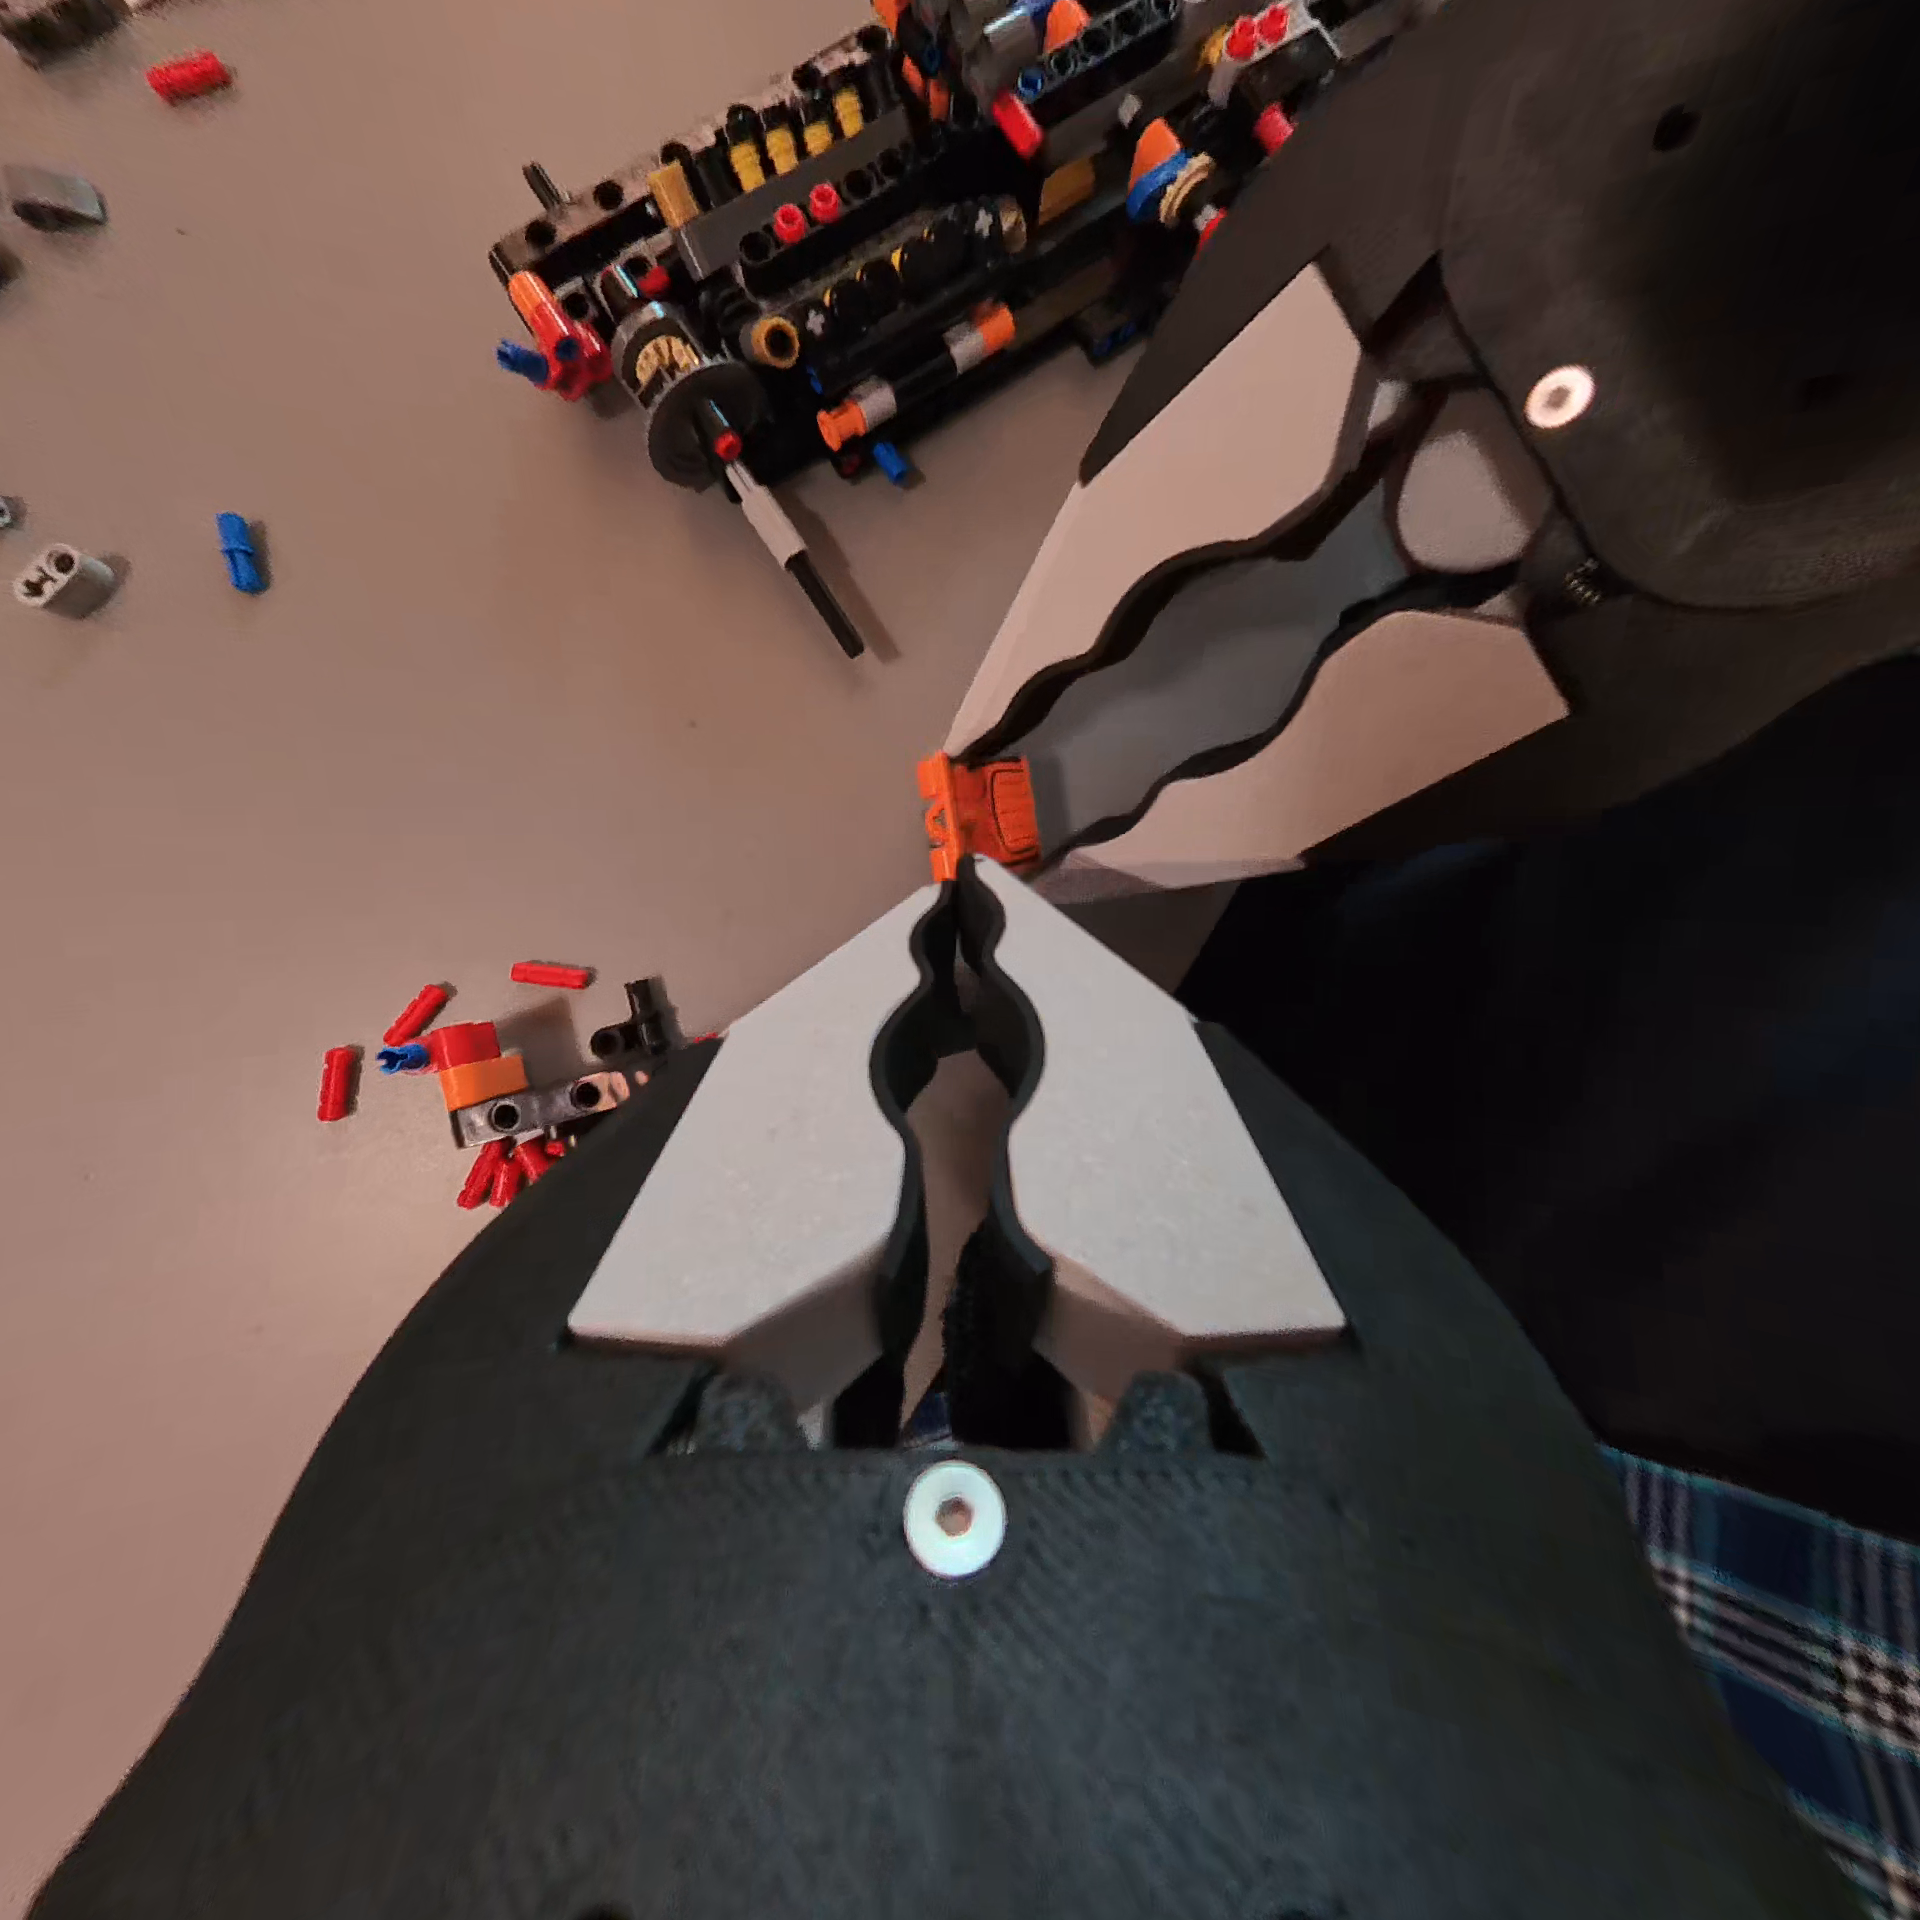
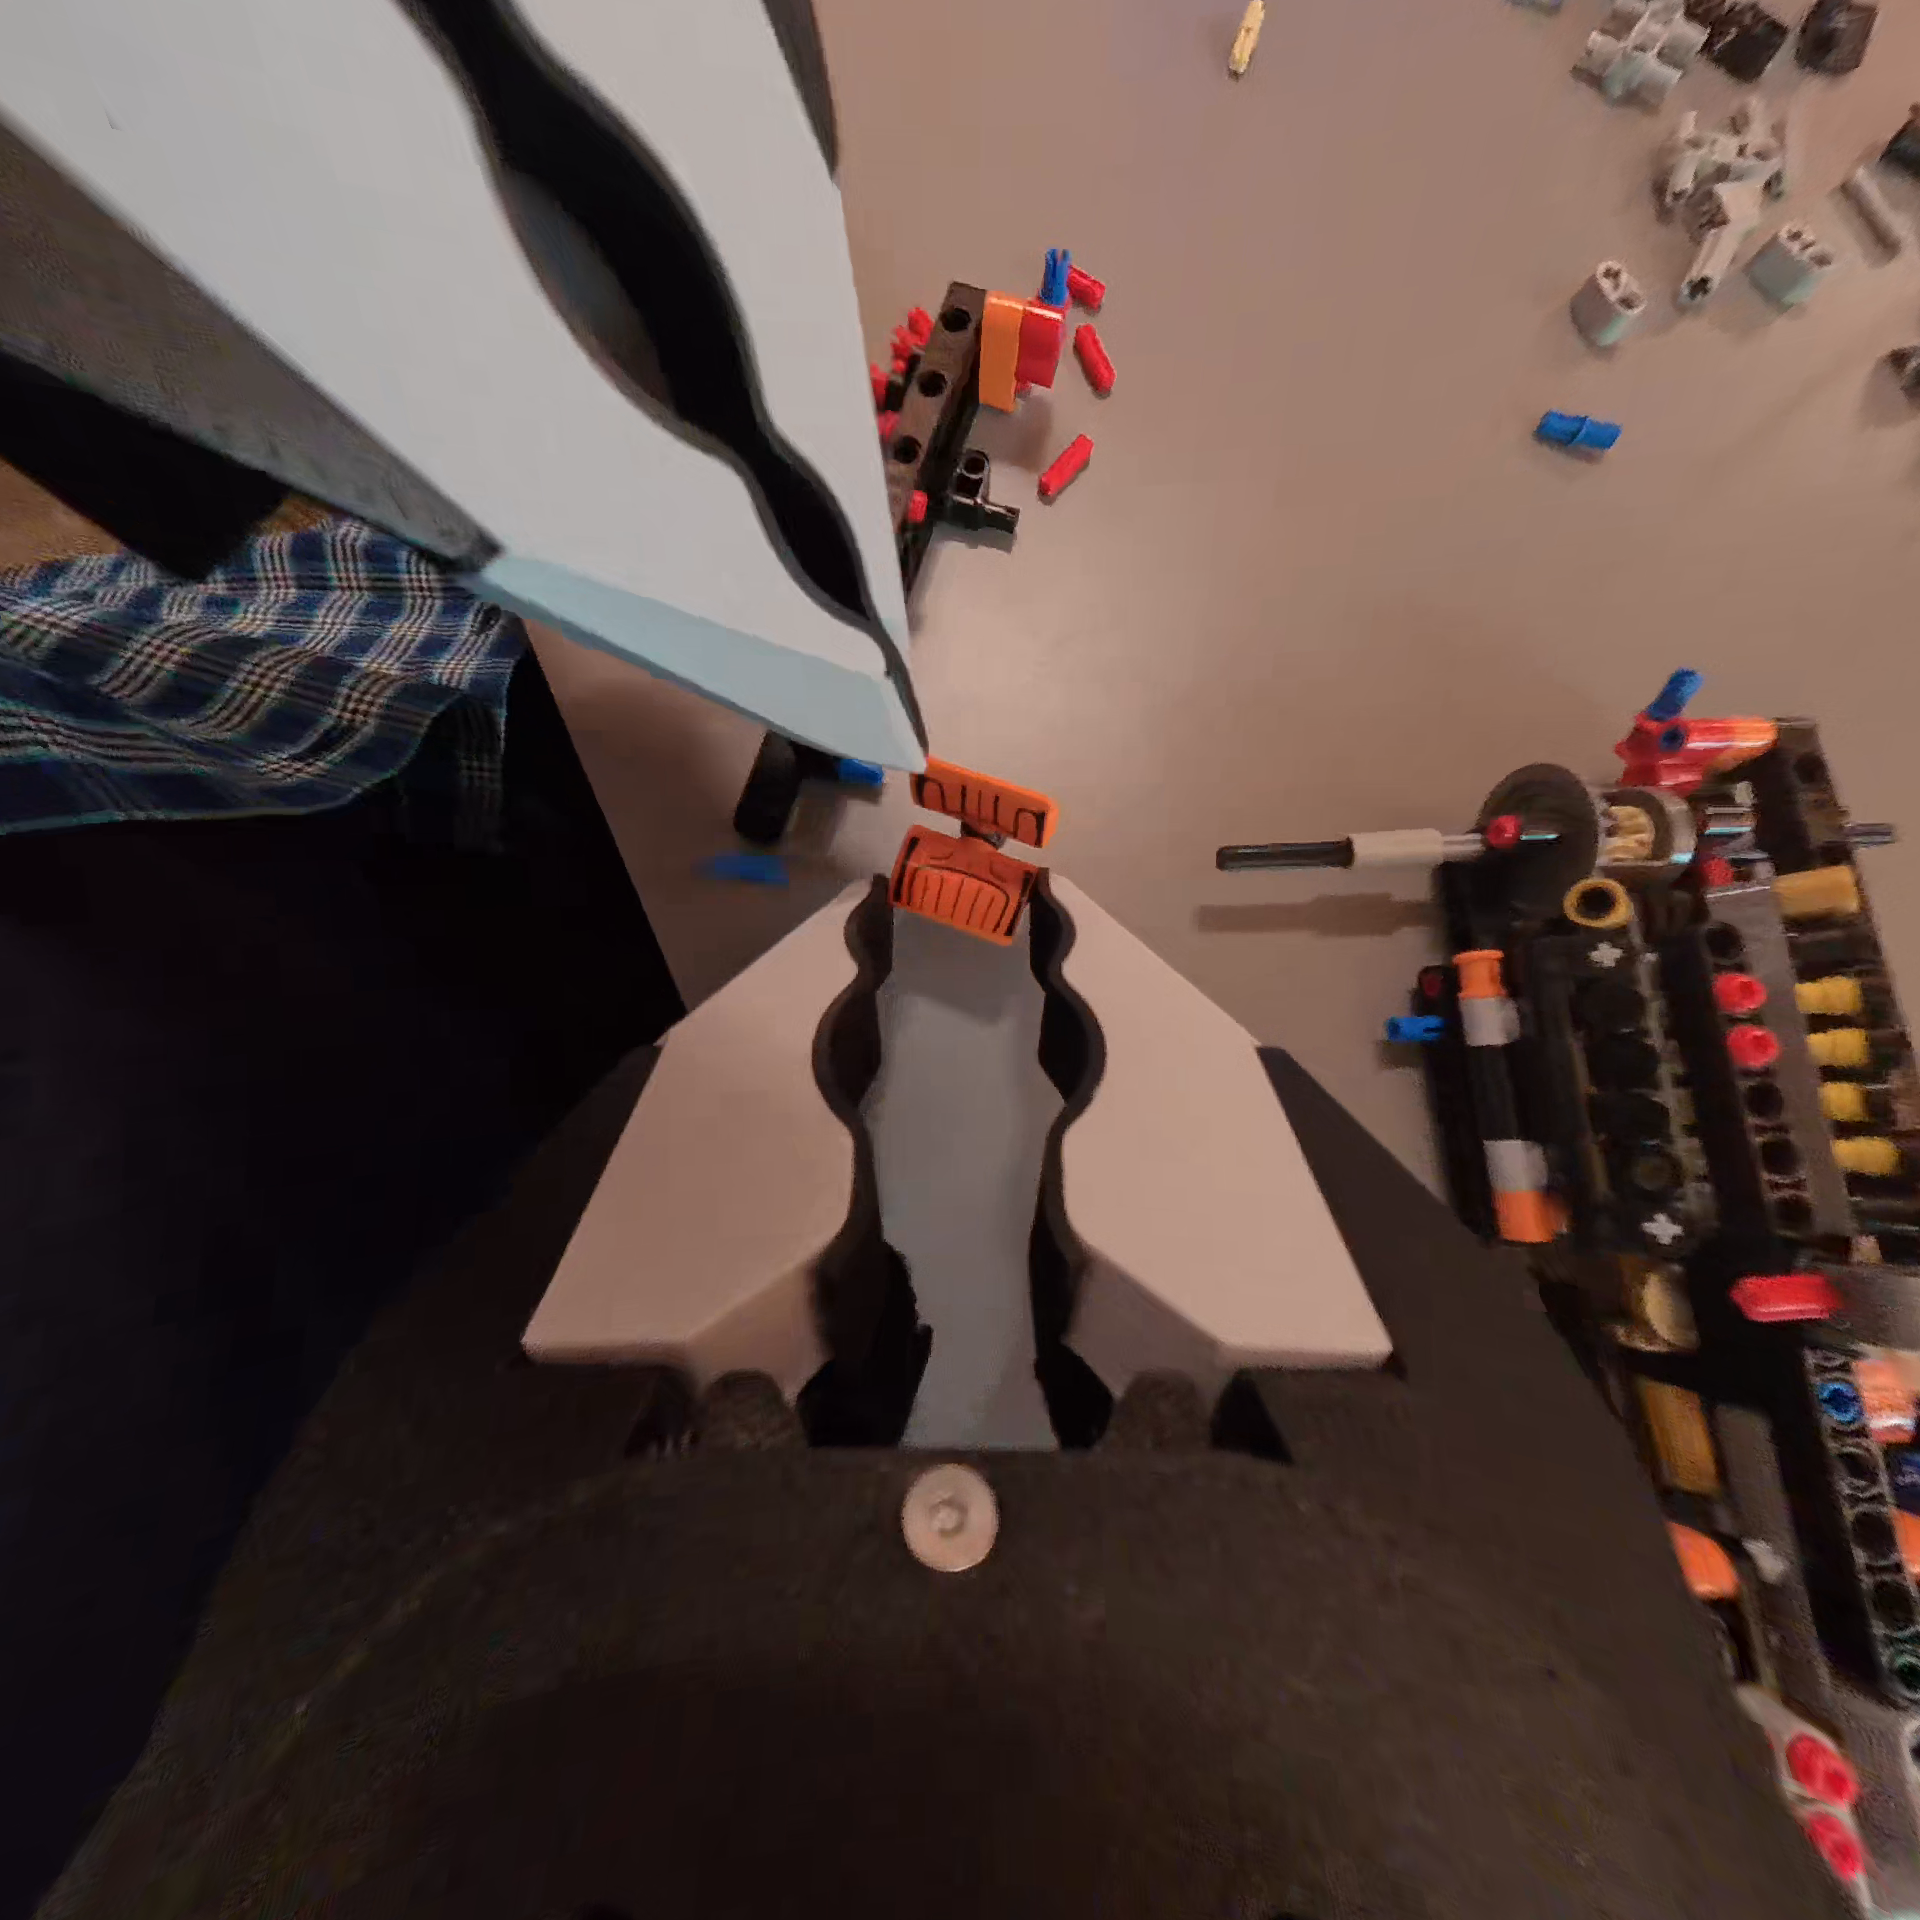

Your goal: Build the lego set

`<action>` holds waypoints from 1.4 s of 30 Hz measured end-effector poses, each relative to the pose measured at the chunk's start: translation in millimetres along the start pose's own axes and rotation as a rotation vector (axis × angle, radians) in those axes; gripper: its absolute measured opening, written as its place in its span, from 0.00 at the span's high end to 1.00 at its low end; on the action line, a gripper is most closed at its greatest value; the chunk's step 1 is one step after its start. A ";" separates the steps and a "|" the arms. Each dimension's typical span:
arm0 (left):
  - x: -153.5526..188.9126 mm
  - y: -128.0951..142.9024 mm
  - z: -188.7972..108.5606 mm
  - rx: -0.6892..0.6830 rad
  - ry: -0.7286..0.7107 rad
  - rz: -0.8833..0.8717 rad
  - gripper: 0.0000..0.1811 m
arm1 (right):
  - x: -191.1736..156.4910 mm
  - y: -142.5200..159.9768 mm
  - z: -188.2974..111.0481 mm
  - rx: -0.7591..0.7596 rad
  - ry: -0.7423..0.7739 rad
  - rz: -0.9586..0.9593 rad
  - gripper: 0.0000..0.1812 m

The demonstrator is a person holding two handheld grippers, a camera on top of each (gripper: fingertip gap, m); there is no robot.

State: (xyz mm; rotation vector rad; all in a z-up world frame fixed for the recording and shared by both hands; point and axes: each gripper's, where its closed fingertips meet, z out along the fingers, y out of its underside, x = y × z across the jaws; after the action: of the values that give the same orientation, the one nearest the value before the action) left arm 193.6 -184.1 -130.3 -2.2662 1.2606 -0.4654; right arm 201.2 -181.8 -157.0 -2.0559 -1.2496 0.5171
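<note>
Lego model (image 1: 862, 239), half built, lies on the bench (image 1: 520, 727), cut off by the frame edge in both views. Above the bench's near edge, the right gripper (image 2: 961, 894) clenches an orange piece (image 2: 961, 888). The left gripper (image 1: 961, 883) looks closed at that piece's second orange part (image 2: 982, 805); whether it grips is unclear. Loose pins (image 1: 416, 1013) lie nearby.

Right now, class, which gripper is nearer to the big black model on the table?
Right. The right gripper, shut on an orange piece, is beside the model; the left gripper is farther, nearer the person.
</note>
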 end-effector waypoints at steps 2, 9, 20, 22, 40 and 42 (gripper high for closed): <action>-0.8 -1.8 1.4 0.022 -0.037 0.011 1.00 | 4.2 2.1 0.6 -0.004 0.007 0.028 0.86; -8.8 7.9 -5.6 0.138 -0.085 -0.023 1.00 | 10.6 5.4 -0.5 0.010 -0.016 0.099 0.86; -31.8 23.6 -28.2 0.189 -0.056 -0.076 1.00 | 15.6 2.8 -5.1 0.071 -0.117 0.218 0.86; -33.3 23.3 -36.8 0.199 -0.064 -0.073 1.00 | 15.0 1.9 -5.2 0.076 -0.119 0.216 0.86; 15.4 107.2 -88.5 0.317 -0.149 -0.212 1.00 | -40.3 10.9 -20.9 0.129 -0.233 0.245 0.86; 15.6 114.2 -91.9 0.335 -0.147 -0.253 0.99 | -40.6 11.0 -24.5 0.144 -0.236 0.248 0.86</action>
State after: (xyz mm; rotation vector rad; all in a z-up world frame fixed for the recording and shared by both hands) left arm 75.8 -272.1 -120.3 -2.1325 0.7626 -0.5438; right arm 204.7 -229.5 -148.1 -2.0820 -1.0558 0.9605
